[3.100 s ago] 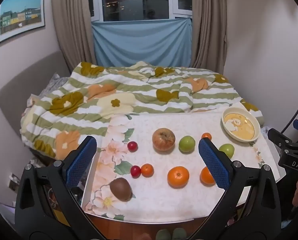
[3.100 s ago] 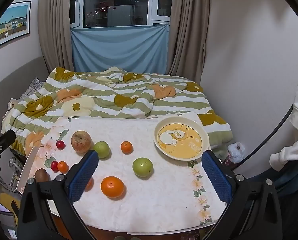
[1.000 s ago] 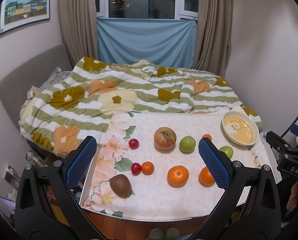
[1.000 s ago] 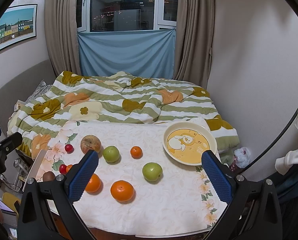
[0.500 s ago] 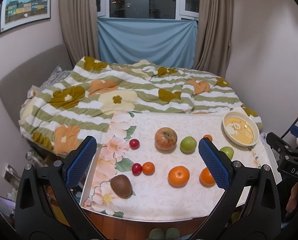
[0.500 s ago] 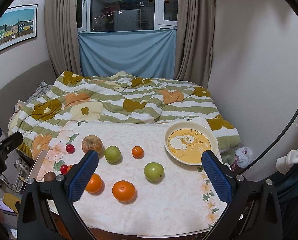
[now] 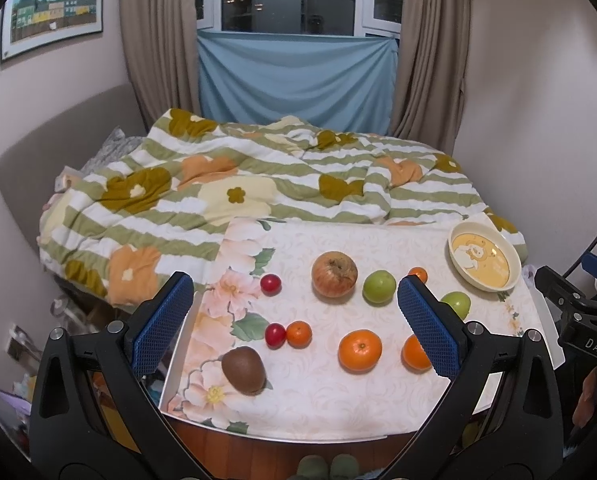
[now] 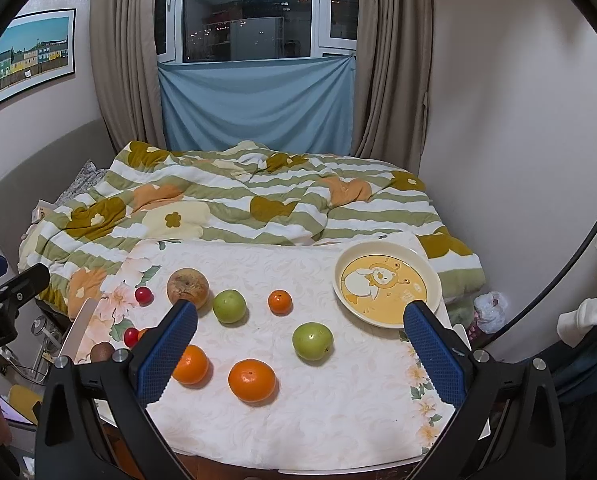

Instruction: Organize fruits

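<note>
White capitals reading "DAS" are printed on the black body of the right gripper, seen at the right edge of the left wrist view. In the right wrist view, the letters "oot.AI", cut off at the frame edge, are seen on the black body of the left gripper. Both grippers are held above the near edge of the table with their jaws spread wide apart and nothing between them; each finger is faced with a blue pad of knobbly, grid-textured rubber.

The fruits are scattered over a white tablecloth with an embossed leaf pattern and printed pink and cream flowers at its ends. A large round russet apple with a mottled red-brown skin is placed toward the far side, with a smooth green apple just beside it on the right. A second green apple lies nearer the plate. Two large glossy oranges lie toward the near edge, and two small tangerines are set well apart. Two small shiny red cherry-like fruits and a fuzzy brown egg-shaped kiwi lie at the left end.

A shallow cream ceramic plate with a yellow centre and a cartoon bear and duck is set at the far right corner, with no fruit in it.

A quilted green-striped bedspread with flower shapes lies behind the table.
</note>
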